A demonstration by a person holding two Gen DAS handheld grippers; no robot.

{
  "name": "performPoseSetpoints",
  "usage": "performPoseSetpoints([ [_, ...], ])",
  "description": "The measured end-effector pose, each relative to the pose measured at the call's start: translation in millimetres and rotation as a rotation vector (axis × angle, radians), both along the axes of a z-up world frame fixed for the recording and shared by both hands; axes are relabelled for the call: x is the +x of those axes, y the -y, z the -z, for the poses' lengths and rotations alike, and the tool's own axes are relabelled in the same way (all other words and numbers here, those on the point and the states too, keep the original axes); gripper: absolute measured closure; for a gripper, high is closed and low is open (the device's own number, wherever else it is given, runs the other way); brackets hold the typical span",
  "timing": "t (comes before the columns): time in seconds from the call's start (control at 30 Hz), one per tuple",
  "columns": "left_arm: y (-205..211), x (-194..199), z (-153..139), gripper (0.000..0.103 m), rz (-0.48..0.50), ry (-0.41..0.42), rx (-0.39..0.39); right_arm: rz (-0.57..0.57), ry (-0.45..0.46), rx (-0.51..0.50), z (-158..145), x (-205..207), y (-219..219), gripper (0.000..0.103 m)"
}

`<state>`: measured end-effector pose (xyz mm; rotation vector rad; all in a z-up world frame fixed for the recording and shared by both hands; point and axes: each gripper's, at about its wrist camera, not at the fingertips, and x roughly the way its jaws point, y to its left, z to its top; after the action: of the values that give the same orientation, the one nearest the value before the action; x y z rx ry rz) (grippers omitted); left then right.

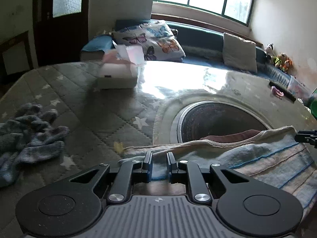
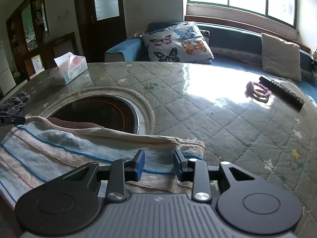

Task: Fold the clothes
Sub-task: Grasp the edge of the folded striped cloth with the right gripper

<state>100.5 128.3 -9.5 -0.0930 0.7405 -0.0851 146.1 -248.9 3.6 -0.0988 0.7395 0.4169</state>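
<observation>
A folded striped cloth in light blue, pink and cream (image 1: 257, 158) lies at the near edge of the quilted table; it also shows in the right wrist view (image 2: 69, 148). My left gripper (image 1: 159, 158) sits over the cloth's left end with its jaws a small gap apart and nothing between them. My right gripper (image 2: 158, 158) is open over the cloth's right end, with the cloth lying under it. A crumpled blue-grey garment (image 1: 29, 134) lies on the table to the left, small in the right wrist view (image 2: 13, 103).
A round dark hob (image 2: 95, 113) is set in the table (image 2: 227, 129) just behind the cloth. A tissue box (image 2: 71, 67) stands far left, a pink toy (image 2: 257, 91) and a dark remote (image 2: 281, 91) far right. A sofa with cushions (image 2: 178, 43) lies beyond.
</observation>
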Motion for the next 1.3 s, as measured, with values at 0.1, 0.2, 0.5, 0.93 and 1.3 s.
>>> performPoseSetpoints([
  [0.1,-5.5,-21.9,-7.2,0.077,-0.017,0.009,0.002,-0.03,0.011,-0.003,-7.2,-7.7,-8.3,0.07],
  [0.2,-9.9,-45.7,-9.3,0.076,-0.039,-0.008,-0.004,-0.063,0.023,-0.005,-14.6,-15.9,-17.3,0.061],
  [0.5,-6.6,-121.5,-6.2,0.071,-0.091,-0.065,-0.077,-0.28,0.031,-0.016,-31.6,-47.5,-85.8,0.057],
  [0.93,-3.8,-145.7,8.3,0.073,-0.172,-0.092,-0.217,-0.467,-0.056,-0.002,-38.2,-59.9,-163.9,0.056],
  [1.3,0.1,-153.2,-10.5,0.091,-0.137,0.0,-0.28,-0.541,-0.151,0.01,-48.3,-47.8,-220.5,0.056],
])
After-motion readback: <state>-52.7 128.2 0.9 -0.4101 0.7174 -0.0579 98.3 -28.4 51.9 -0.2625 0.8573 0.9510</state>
